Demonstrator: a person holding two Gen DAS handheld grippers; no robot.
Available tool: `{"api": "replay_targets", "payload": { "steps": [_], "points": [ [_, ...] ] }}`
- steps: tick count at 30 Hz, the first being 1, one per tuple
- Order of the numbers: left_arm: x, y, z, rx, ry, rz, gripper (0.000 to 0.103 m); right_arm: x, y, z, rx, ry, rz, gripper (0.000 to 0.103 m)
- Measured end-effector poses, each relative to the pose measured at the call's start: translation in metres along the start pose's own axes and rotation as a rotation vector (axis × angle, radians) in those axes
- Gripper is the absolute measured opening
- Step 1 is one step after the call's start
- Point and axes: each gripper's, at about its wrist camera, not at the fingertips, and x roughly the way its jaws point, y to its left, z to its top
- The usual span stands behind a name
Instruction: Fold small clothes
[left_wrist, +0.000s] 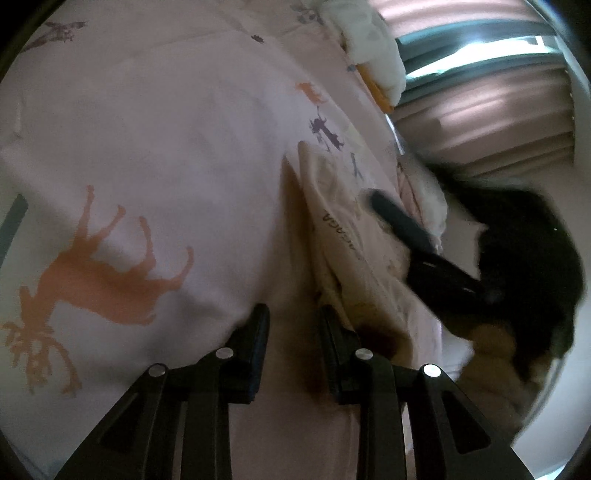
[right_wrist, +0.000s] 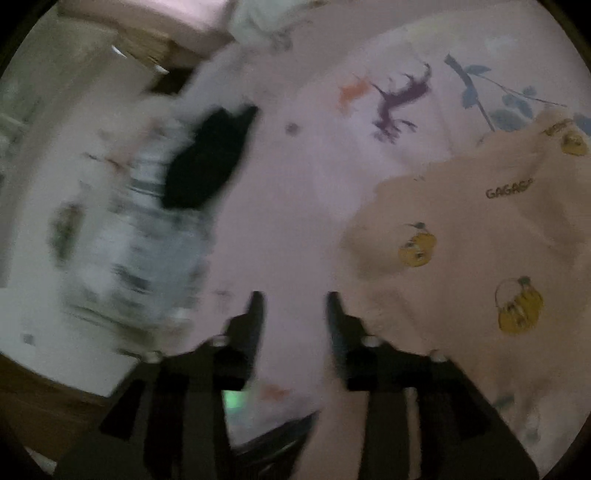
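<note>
We are working on a bed (left_wrist: 155, 122) with a pink deer-print cover, and the garment to fold is a small beige top (right_wrist: 461, 236) printed with yellow ducks and the word GAGAGA. It lies flat on the cover, partly spread and not yet folded into a neat packet, as far as we can judge.

Our left gripper (left_wrist: 293, 317) hovers low at the near edge of the top (left_wrist: 343, 236), fingers a little apart with nothing between them; a fold of cloth sits just beside the right finger, and we cannot tell whether it touches. Our right gripper (right_wrist: 295, 299) has its fingers apart and empty, over bare cover with the top just off to its right. In the left view it shows as a dark blurred shape (left_wrist: 402, 232) across the top's far side.

To do this step well, we should bring the right gripper back over the top's free edge, pinch only one layer, and let the left pin the near hem while the fold is carried over. Slow down first: the right view is blurred. A pile of other clothes (right_wrist: 147, 221) lies to the left, well apart, and should stay out of the fold.
</note>
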Motion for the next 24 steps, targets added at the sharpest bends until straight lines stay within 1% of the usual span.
{"api": "replay_targets", "payload": {
  "steps": [1,2,3,4,5,6,7,9,11,12,14,16,18,21,24],
  "points": [
    [0.0,0.001,0.0,-0.006,-0.001,-0.004,0.028,-0.011,0.003,-0.004,-0.021,-0.02,0.026,0.043],
    [0.0,0.001,0.001,-0.017,-0.002,-0.011,0.028,-0.021,0.006,-0.012,-0.067,-0.039,0.024,0.042],
    [-0.002,0.003,0.001,-0.027,-0.005,-0.019,0.028,-0.025,0.006,-0.021,-0.109,-0.04,0.004,0.038],
    [-0.002,0.005,0.001,-0.04,-0.01,-0.029,0.028,-0.026,0.004,-0.034,-0.145,-0.028,-0.026,0.03],
    [-0.003,0.008,0.002,-0.06,-0.016,-0.042,0.028,-0.019,-0.008,-0.053,-0.159,0.02,-0.086,0.025],
    [-0.004,0.011,0.002,-0.082,-0.02,-0.044,0.026,-0.012,-0.016,-0.061,-0.15,0.052,-0.109,0.018],
    [-0.004,0.013,0.003,-0.096,-0.02,-0.024,0.023,-0.006,-0.028,-0.075,-0.139,0.076,-0.114,0.011],
    [-0.005,0.015,0.003,-0.104,-0.024,-0.044,0.023,-0.006,-0.042,-0.098,-0.177,0.053,-0.104,0.003],
    [-0.005,0.011,0.001,-0.077,-0.034,-0.024,0.023,-0.01,-0.036,-0.11,-0.232,0.03,-0.12,0.004],
    [-0.004,0.008,0.001,-0.057,-0.041,-0.008,0.023,-0.01,-0.034,-0.111,-0.242,0.04,-0.132,0.007],
    [-0.003,0.002,-0.001,-0.015,-0.058,0.025,0.023,-0.006,-0.03,-0.112,-0.247,0.043,-0.163,0.007],
    [0.0,-0.001,0.0,0.009,-0.062,0.038,0.023,-0.009,-0.03,-0.115,-0.243,0.026,-0.179,0.008],
    [0.0,0.001,0.001,0.013,-0.054,0.025,0.023,-0.009,-0.029,-0.12,-0.286,0.012,-0.196,0.008],
    [0.0,0.009,0.003,-0.014,-0.03,-0.026,0.023,-0.007,-0.025,-0.134,-0.386,-0.021,-0.228,0.008],
    [-0.001,0.015,0.005,-0.035,-0.011,-0.074,0.023,-0.004,-0.025,-0.13,-0.384,-0.021,-0.237,0.008]
  ]
}}
